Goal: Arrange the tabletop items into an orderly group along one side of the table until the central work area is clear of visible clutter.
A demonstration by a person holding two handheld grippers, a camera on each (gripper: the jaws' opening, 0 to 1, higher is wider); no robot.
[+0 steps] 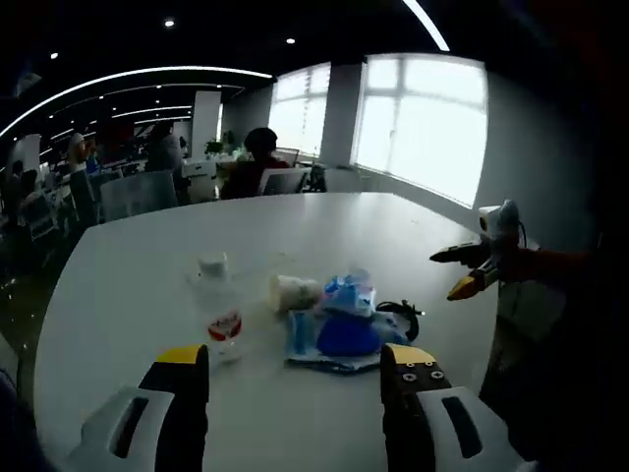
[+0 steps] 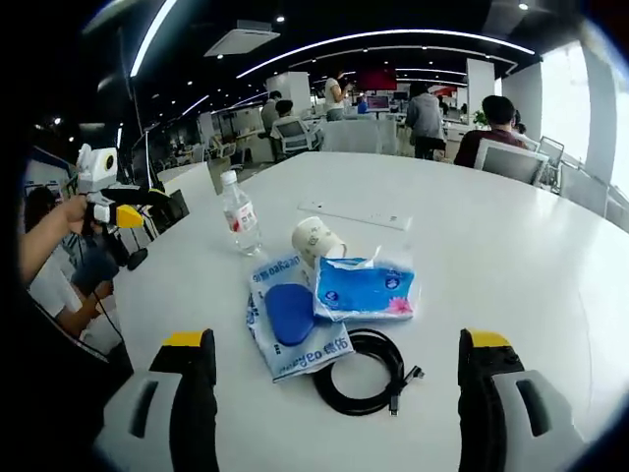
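A cluster lies on the white round table. It holds an upright clear water bottle, a paper cup on its side, a blue tissue pack, a plastic packet with a blue oval pad and a coiled black cable. My left gripper is open just short of the packet. Across the cluster, my right gripper is open with the cable between its jaws' line. Neither holds anything.
A flat white strip lies on the table beyond the cup. A person's hand holds the left gripper off the table's edge. Office chairs, desks and seated people stand in the background, with bright windows.
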